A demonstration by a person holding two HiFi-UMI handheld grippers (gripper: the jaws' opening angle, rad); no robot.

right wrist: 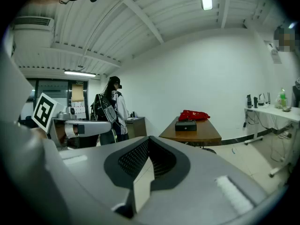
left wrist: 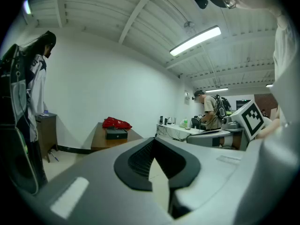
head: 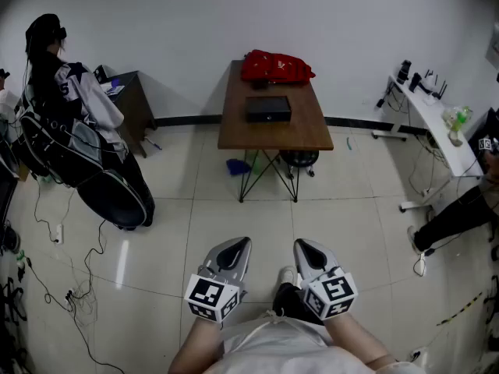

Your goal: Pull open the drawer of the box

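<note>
Plainly, left gripper (head: 234,257) and right gripper (head: 309,255), jaws pressed together far from the box (head: 269,108), risked shoving it rather than catching its drawer (head: 269,118).

So the small black rectangular box (head: 269,108) is sitting flat on the brown wooden table (head: 304,135), roughly mid-table, just in front of a crumpled red cloth (head: 275,66) at the far end. Its drawer (right wrist: 186,126) faces the camera with a tiny pale spot in the middle. It looks shut, nothing sticking out. It's too far off for finer detail.
</note>
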